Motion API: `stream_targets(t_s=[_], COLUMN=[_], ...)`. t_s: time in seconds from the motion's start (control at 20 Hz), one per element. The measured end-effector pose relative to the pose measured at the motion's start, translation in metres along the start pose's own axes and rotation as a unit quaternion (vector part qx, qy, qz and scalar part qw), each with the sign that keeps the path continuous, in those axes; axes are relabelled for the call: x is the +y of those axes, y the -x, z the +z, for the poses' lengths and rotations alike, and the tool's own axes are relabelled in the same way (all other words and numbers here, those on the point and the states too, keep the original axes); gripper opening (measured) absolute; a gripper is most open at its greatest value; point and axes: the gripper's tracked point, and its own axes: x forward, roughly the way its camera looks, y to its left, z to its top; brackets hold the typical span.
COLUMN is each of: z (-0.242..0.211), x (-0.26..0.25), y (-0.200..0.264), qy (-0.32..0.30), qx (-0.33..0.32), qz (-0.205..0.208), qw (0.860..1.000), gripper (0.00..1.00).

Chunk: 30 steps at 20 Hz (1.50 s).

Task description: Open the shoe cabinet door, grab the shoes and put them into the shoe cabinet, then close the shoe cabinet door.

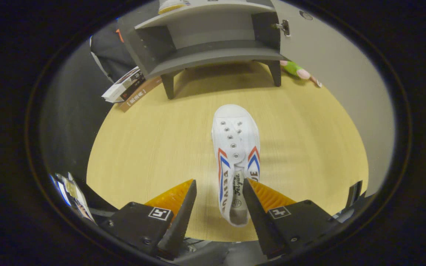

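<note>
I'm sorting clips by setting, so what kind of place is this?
Probably a staged home entryway in a booth: a grey shoe cabinet with its door open, a white shoe on a wooden floor. The open gripper straddles the shoe's heel.

White canvas shoe, metal eyelets; matt wood-grain table; matt grey cabinet

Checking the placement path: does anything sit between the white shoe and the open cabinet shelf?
Nothing visible. The white canvas shoe lies heel-end between the open gripper fingers; bare wooden floor runs from its toe to the open grey shoe cabinet.
</note>
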Motion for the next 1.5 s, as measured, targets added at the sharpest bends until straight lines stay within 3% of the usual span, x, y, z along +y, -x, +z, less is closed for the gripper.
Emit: stream_targets(t_s=[0.15, 0.4, 0.55, 0.6, 0.7, 1.0, 1.5], z=[-0.002, 0.011, 0.011, 0.013, 0.016, 0.026, 0.065], x=[-0.007, -0.01, -0.002, -0.012, -0.015, -0.002, 0.025], y=[-0.019, -0.037, -0.048, -0.042, -0.041, -0.021, 0.092], qy=[-0.003, -0.018, -0.001, 0.018, 0.047, 0.052, 0.135], qx=[0.014, 0.013, 0.006, 0.002, -0.005, -0.008, -0.06], qz=[-0.01, -0.007, 0.04, 0.037, 0.028, 0.059, 0.078], qw=[1.0, 1.0, 0.999, 0.999, 0.998, 0.997, 0.986], gripper=[0.57, 0.44, 0.15, 0.05, 0.04, 0.04, 0.04])
